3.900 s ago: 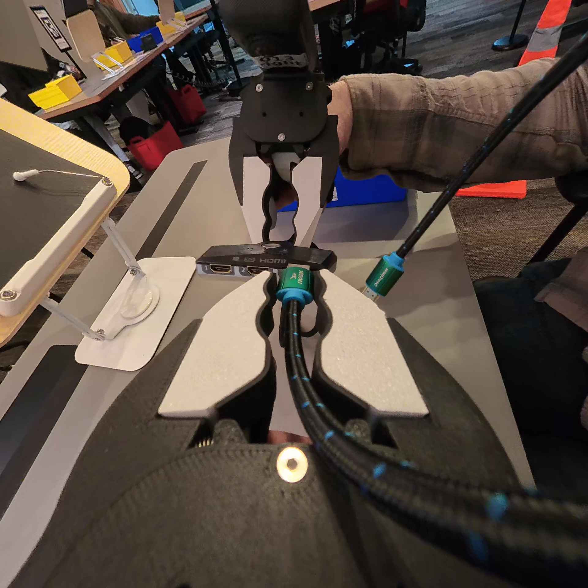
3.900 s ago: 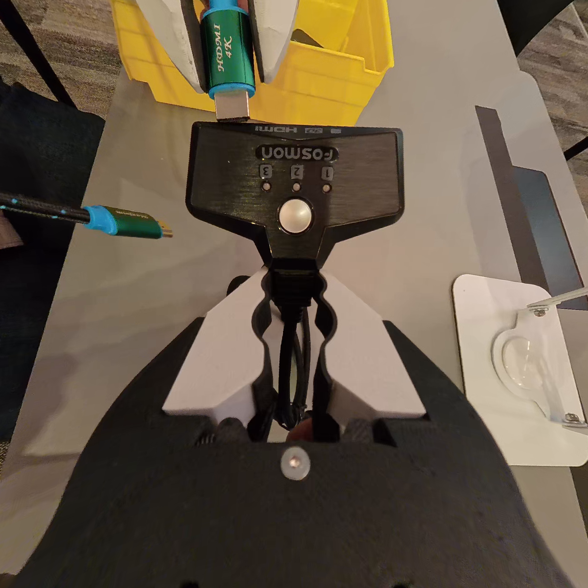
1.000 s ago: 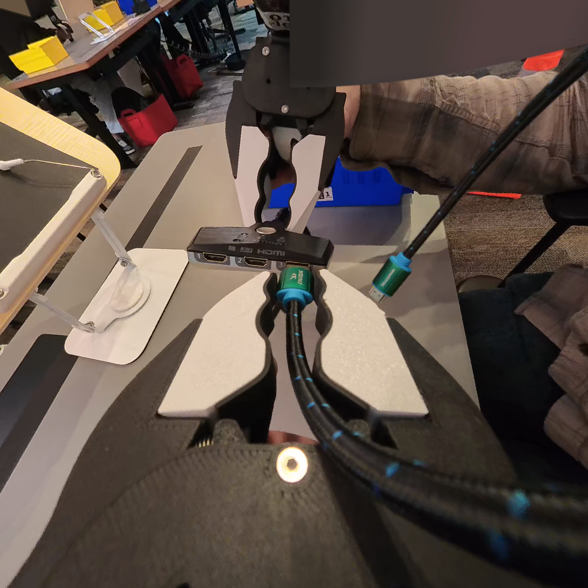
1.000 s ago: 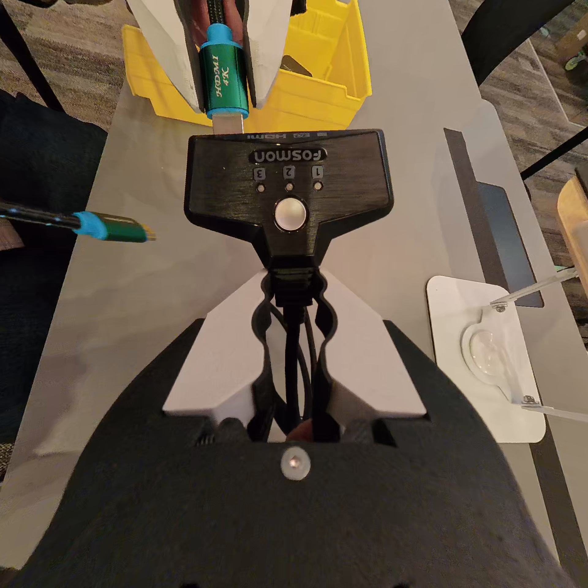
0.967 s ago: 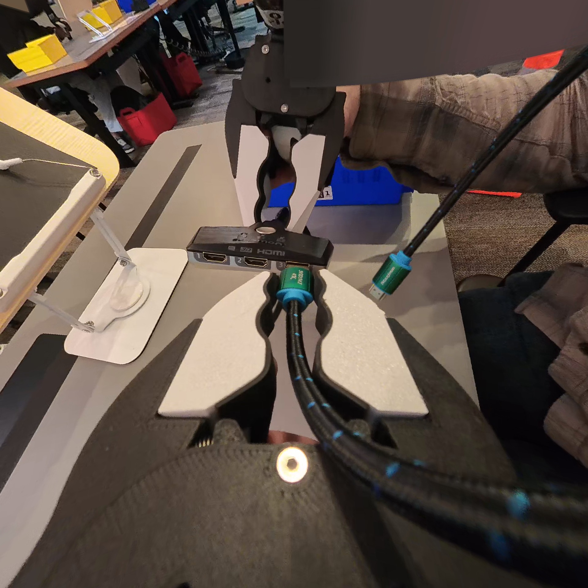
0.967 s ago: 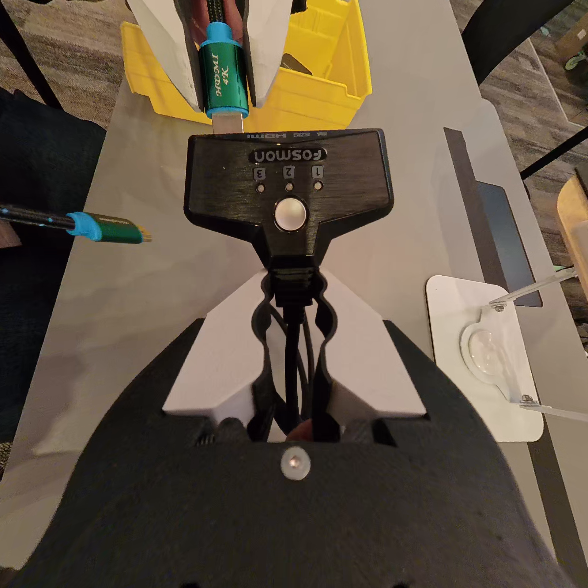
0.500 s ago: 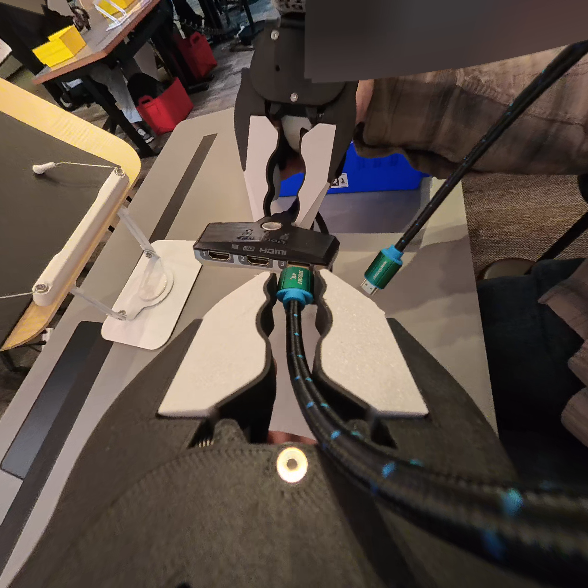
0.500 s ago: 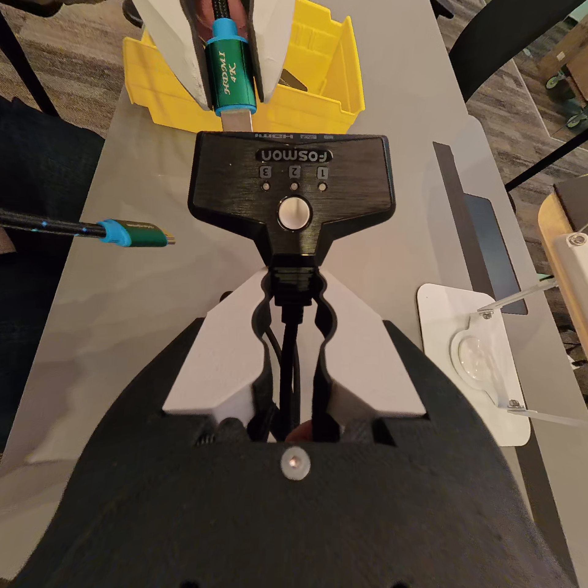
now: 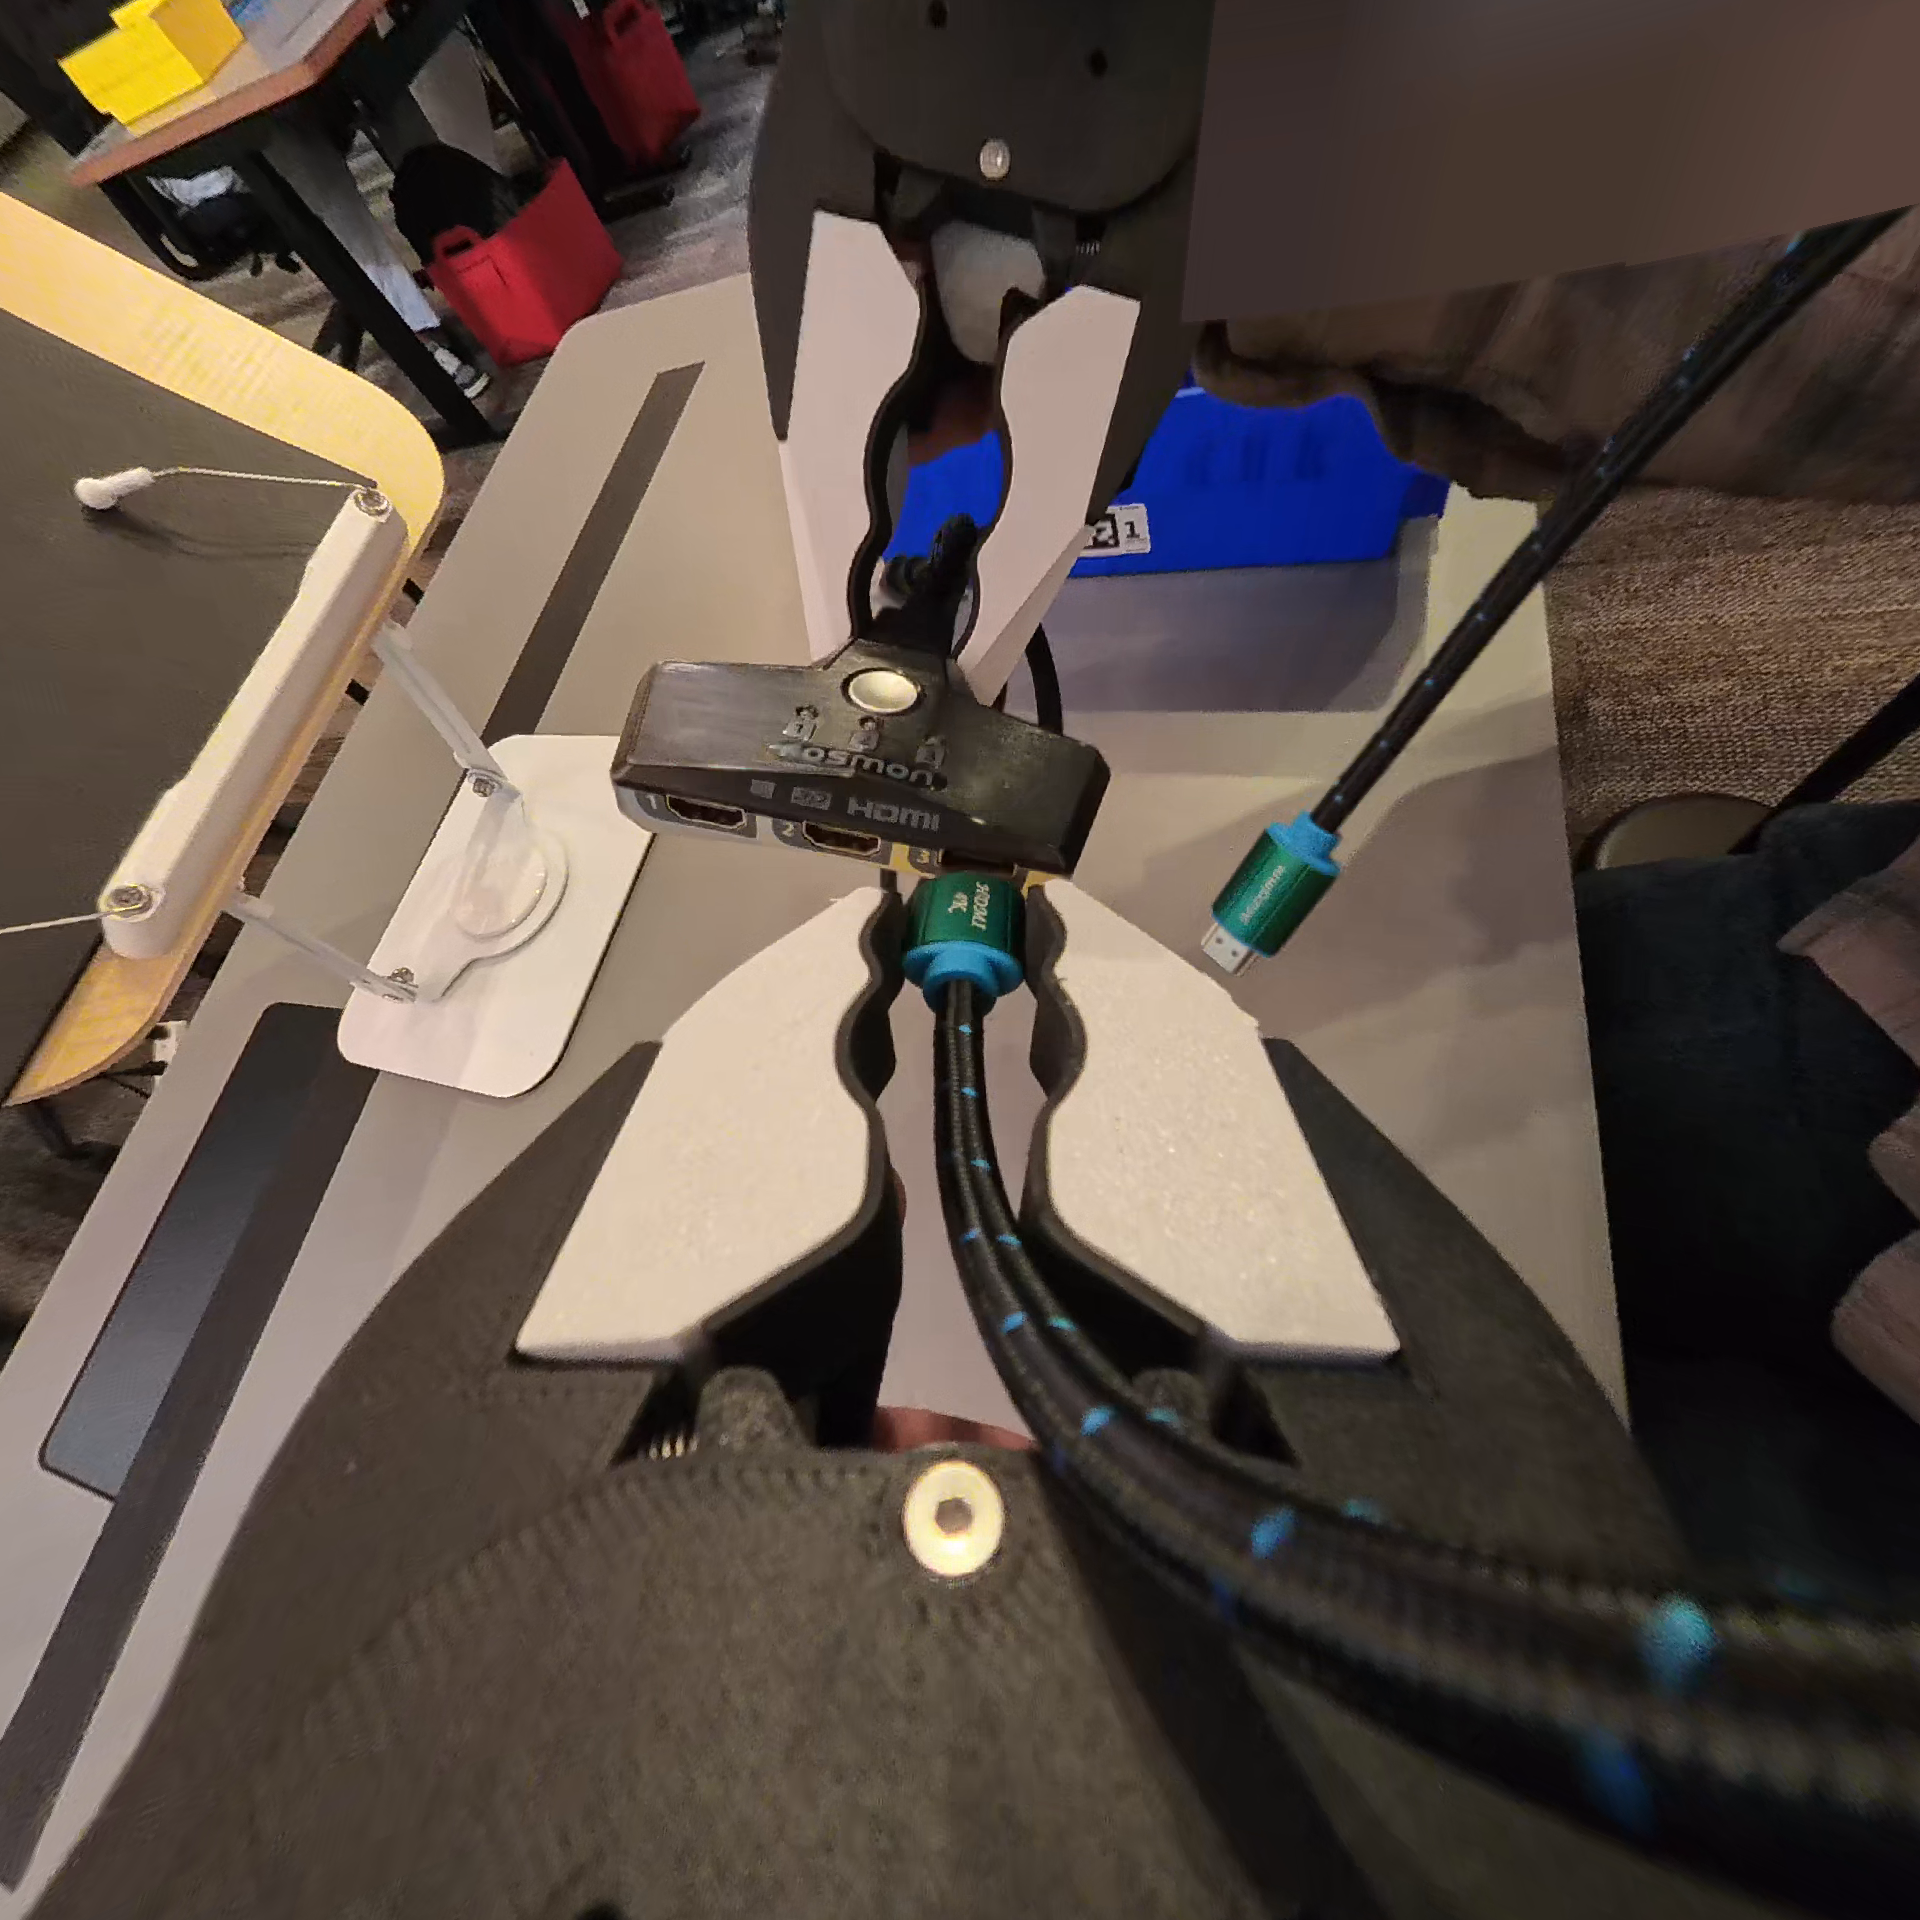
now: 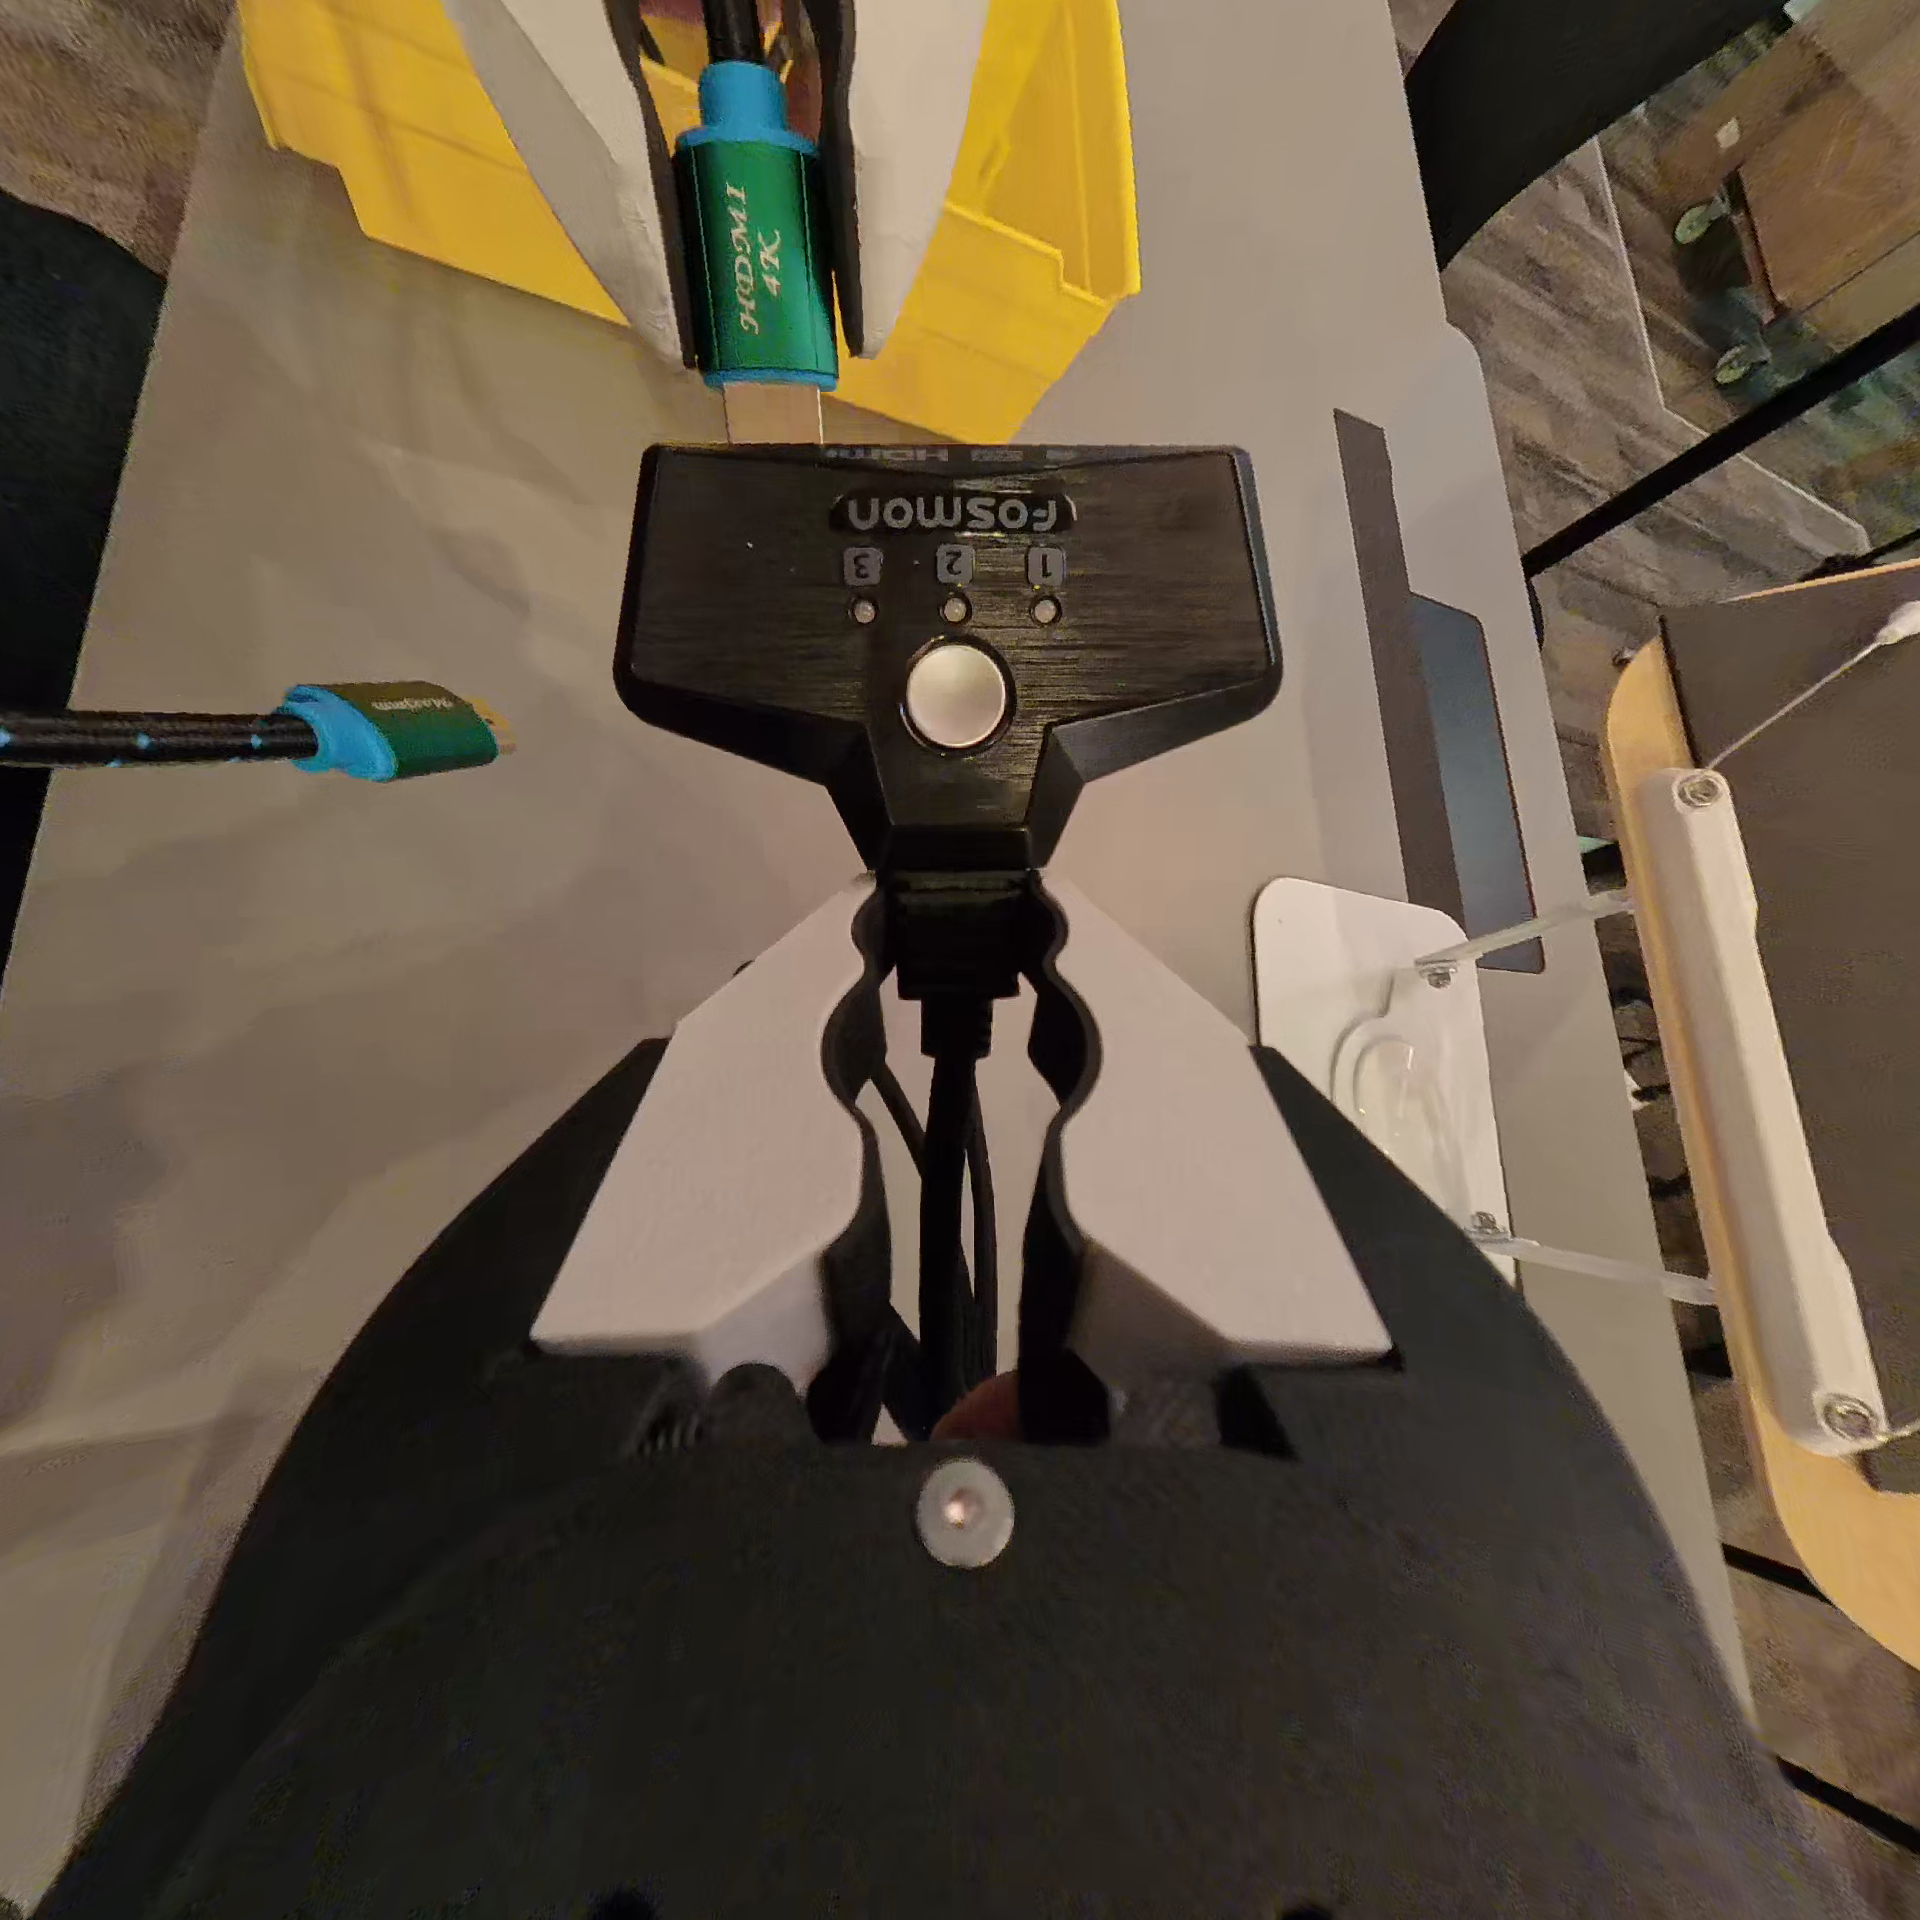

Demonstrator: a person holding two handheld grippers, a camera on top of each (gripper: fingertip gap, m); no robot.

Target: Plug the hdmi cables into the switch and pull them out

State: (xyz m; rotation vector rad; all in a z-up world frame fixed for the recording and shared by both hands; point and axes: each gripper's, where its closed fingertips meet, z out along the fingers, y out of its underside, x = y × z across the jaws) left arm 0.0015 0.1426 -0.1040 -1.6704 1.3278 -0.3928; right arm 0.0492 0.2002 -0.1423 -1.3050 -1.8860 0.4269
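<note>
A grey table (image 9: pixel 1299 665) carries the whole scene, with a blue bin (image 9: pixel 1278 499) at its far end in the left wrist view and a yellow bin (image 10: pixel 997 281) at the far end in the right wrist view. Off to one side a white base plate (image 9: pixel 499 997) with clear struts props up a wood-edged board (image 9: pixel 239 374).

Centre stage, the black HDMI switch (image 10: pixel 945 613) is up off the table, held level. The right hand-held gripper (image 10: pixel 956 925) has closed down tight on the switch's own cable stub (image 10: pixel 956 935), its black lead running back between the white pads. Opposite it, the left hand-held gripper (image 9: pixel 961 914) is clamped around a green HDMI plug (image 9: pixel 961 904) with a blue collar, its braided black-and-blue cable (image 9: pixel 997 1226) trailing back through the jaws.

That plug's metal tip is at the switch's rightmost port, as seen from the left wrist view; a strip of bare metal shows between the green shell and the switch in the right wrist view, so it is not fully home. The other two ports sit open.

A second green HDMI plug (image 9: pixel 1273 894) hangs free in the air, well apart from the switch, on its own braided cable (image 9: pixel 1455 665).
</note>
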